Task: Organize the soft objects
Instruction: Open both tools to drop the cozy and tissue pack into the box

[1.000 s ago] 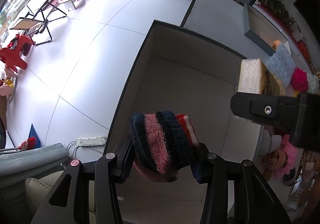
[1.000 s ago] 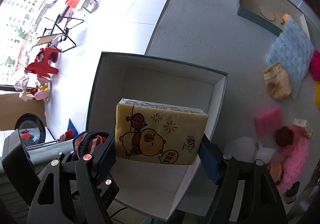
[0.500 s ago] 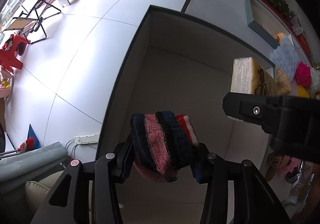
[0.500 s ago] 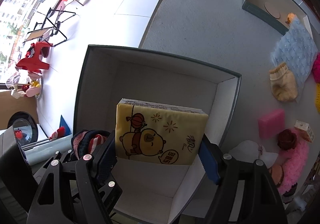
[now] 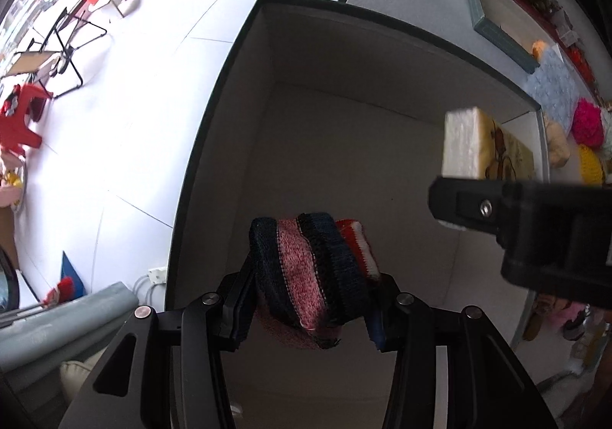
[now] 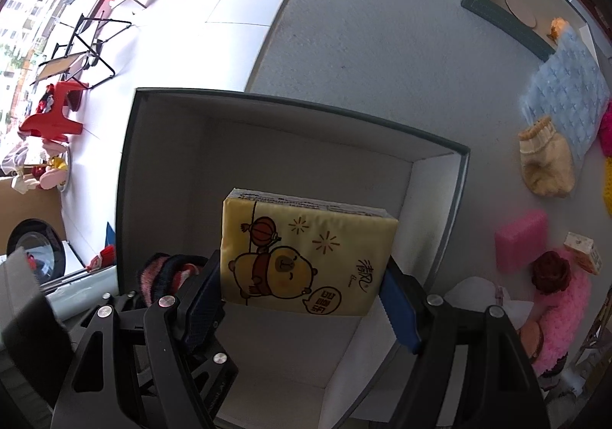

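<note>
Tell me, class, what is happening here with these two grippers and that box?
A person is sorting soft things into a grey box. The left gripper is clamped on a striped knitted piece, and the right gripper on a yellow tissue pack. Both hang over the box's bare floor. More soft items, like a pink sponge, wait on the table.

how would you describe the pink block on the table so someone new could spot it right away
Start at the big open box with the dark rim, then look right onto the grey table. The pink sponge-like block lies below the tan knitted piece. It is the only smooth-sided rectangle there; its neighbours are knitted or fluffy.
</note>
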`<state>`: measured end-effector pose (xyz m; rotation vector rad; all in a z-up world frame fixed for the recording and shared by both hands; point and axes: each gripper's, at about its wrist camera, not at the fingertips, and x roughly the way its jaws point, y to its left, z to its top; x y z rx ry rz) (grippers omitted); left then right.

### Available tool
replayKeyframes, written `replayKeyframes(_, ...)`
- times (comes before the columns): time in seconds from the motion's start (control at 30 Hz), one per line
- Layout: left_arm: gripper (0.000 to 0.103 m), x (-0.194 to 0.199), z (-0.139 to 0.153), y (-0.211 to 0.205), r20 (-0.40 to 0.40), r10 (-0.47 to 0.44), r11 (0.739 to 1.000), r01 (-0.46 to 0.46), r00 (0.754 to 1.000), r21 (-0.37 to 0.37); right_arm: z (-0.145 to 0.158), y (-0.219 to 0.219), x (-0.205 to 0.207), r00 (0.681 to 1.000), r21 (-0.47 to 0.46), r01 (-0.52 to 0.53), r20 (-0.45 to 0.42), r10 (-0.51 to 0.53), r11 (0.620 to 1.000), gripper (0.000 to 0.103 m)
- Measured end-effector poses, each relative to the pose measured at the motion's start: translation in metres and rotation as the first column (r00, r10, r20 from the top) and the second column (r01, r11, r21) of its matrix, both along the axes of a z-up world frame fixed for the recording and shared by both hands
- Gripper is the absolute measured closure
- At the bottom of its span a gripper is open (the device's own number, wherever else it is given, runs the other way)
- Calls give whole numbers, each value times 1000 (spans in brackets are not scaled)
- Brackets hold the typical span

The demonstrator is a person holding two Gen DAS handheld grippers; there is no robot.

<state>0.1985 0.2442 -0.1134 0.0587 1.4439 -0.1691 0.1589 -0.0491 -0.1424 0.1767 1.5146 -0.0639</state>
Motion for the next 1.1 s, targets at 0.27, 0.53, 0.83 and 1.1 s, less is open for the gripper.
replayKeyframes(0.27, 55, -2, 1, -13, 19, -69, 998, 69, 997, 7, -8, -9, -9, 999, 1, 47, -8, -47, 999, 25)
replayKeyframes(0.53, 36, -5, 7, -10, 20, -47, 999, 47, 999, -4, -11, -17, -5, 998, 18, 59, -13, -59, 998, 24)
replayKeyframes(0.83, 0, -17, 34, -4, 71, -39, 995, 45, 997, -85, 8, -15, -6, 994, 105, 29, 102, -40, 994, 0)
replayKeyframes(1.1, 0, -28, 38, -18, 25, -82, 995, 83, 996, -54, 31, -38, -33, 979, 116, 79, 178, -99, 990, 0)
